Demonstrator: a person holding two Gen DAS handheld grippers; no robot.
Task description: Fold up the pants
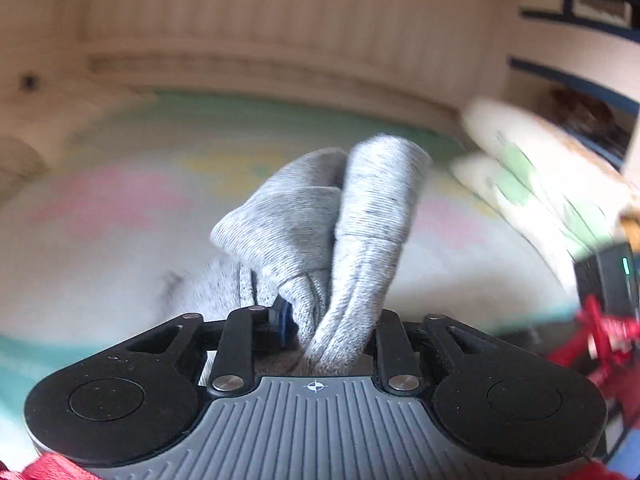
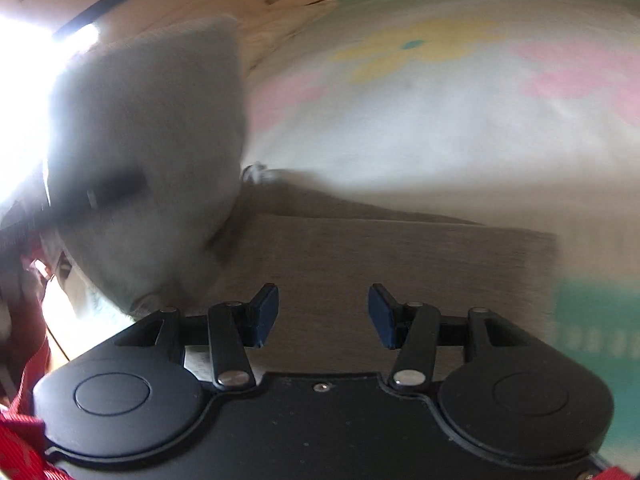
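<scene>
The grey knit pants (image 1: 320, 220) bunch up in the left wrist view, with two ribbed cuffs rising above the fingers. My left gripper (image 1: 332, 320) is shut on this fabric and holds it lifted off the bed. In the right wrist view a raised, blurred part of the pants (image 2: 152, 140) hangs at the left, and a flat folded part (image 2: 400, 256) lies on the bed. My right gripper (image 2: 323, 312) hovers open over that flat part with nothing between its blue pads (image 2: 266, 312).
A pastel bedspread (image 2: 440, 120) with pink, yellow and green shapes covers the bed (image 1: 120, 200). A pale wooden panelled board (image 1: 280, 20) runs along the far side. Pillows (image 1: 520, 168) lie at the right. A black device with a green light (image 1: 608, 280) and red straps (image 1: 608, 332) sit at the right edge.
</scene>
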